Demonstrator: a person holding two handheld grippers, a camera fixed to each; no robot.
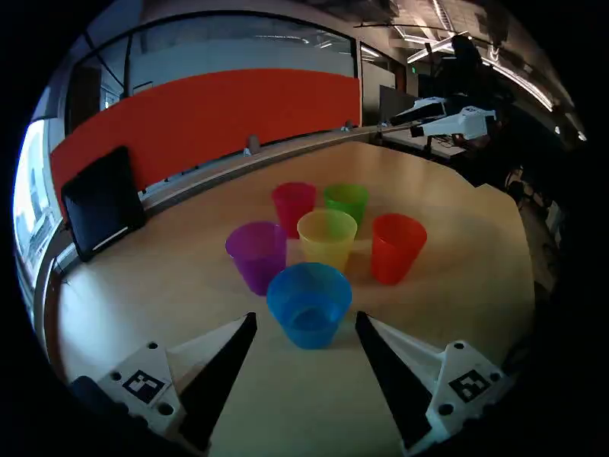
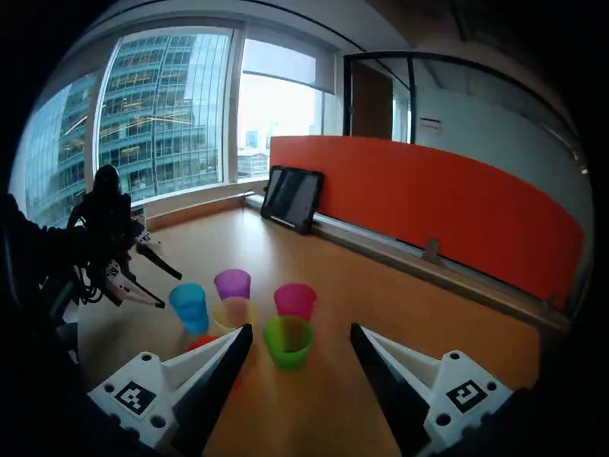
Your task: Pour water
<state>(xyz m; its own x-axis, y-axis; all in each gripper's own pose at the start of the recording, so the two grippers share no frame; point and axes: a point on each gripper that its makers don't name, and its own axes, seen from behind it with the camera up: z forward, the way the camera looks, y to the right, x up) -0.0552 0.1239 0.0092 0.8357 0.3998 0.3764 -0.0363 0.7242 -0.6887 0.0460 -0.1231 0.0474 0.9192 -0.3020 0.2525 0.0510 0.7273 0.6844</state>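
Wooden tabletop (image 1: 472, 289) carried 6 cups (image 1: 327, 236) clustered tightly. Left gripper (image 1: 304, 314), jaws apart, faced the blue cup (image 1: 309, 305); right gripper (image 2: 301, 327), jaws apart, faced the green cup (image 2: 288, 341). Closing in could have knocked neighbouring cups over, since they stood nearly touching.
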